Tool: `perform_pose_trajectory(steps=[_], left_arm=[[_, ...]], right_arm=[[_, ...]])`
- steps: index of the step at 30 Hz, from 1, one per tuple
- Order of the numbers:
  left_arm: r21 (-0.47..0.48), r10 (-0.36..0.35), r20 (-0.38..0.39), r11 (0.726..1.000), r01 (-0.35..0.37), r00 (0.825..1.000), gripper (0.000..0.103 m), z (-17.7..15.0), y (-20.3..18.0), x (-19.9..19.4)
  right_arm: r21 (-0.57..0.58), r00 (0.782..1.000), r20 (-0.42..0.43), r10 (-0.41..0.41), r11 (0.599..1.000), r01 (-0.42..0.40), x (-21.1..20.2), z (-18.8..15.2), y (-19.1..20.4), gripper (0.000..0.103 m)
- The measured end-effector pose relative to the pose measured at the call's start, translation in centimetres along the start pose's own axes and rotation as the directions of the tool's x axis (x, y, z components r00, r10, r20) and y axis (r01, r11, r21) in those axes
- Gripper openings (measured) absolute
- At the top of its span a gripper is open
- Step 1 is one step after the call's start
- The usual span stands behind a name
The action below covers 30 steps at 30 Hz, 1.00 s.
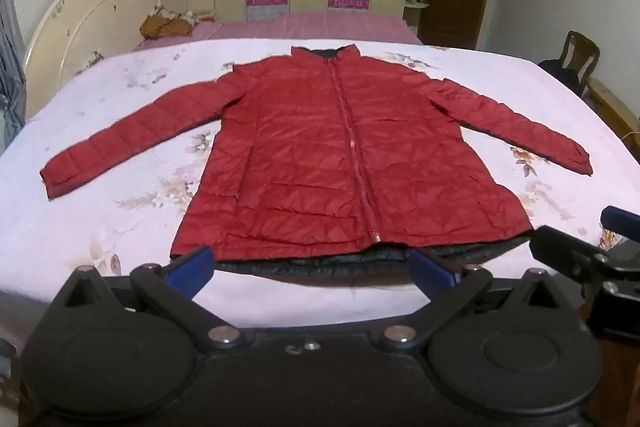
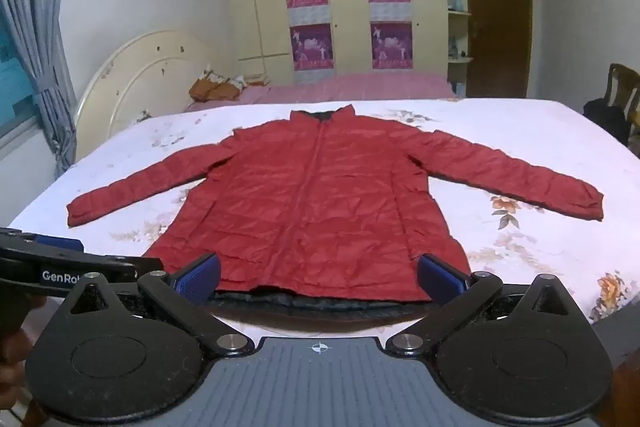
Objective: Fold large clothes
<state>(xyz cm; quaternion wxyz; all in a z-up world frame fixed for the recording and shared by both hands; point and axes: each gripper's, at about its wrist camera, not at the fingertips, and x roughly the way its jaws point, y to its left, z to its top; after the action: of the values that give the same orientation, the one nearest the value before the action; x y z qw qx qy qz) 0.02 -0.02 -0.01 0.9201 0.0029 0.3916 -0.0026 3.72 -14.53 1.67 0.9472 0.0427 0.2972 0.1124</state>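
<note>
While both sets of fingers stand spread wide and empty at the bed's near edge, the left gripper [image 1: 310, 265] and right gripper [image 2: 320, 277] hover just short of the hem of the red jacket [image 1: 340, 155]. It lies flat and zipped on the floral sheet [image 1: 100, 211], sleeves out toward the side edges, collar toward the far edge. Its slick quilted shell will probably slip from a shallow pinch, and a grab may catch only the top layer, dragging the dark lining askew.
</note>
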Motion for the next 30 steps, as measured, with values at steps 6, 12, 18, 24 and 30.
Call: perform_pose_trajectory(steps=[6, 12, 18, 24, 30], left_arm=[[0.034, 0.020, 0.058, 0.999, -0.022, 0.998, 0.103, -0.3, -0.8, -1.4], [0.018, 0.008, 0.051, 1.000, -0.009, 0.999, 0.103, -0.5, -0.8, -2.2], [0.019, 0.013, 0.050, 1.000, -0.014, 0.999, 0.103, -0.4, -0.9, -2.3], [0.023, 0.023, 0.055, 0.999, -0.024, 0.998, 0.103, -0.2, -1.0, -2.3], [0.022, 0.026, 0.057, 0.999, -0.027, 0.998, 0.103, 0.2, -1.0, -2.3]], right_arm=[[0.000, 0.999, 0.047, -0.016, 1.000, 0.016, -1.6, -0.6, -0.4, 0.103], [0.005, 0.999, 0.025, -0.026, 1.000, 0.025, -1.5, -0.2, -0.6, 0.103], [0.002, 0.999, 0.027, -0.030, 1.000, 0.030, -1.4, -0.1, -0.6, 0.103], [0.007, 0.999, 0.028, -0.035, 0.999, 0.034, -1.3, -0.1, -0.5, 0.103], [0.019, 0.999, 0.034, -0.038, 0.999, 0.037, -1.1, 0.3, -1.0, 0.103]])
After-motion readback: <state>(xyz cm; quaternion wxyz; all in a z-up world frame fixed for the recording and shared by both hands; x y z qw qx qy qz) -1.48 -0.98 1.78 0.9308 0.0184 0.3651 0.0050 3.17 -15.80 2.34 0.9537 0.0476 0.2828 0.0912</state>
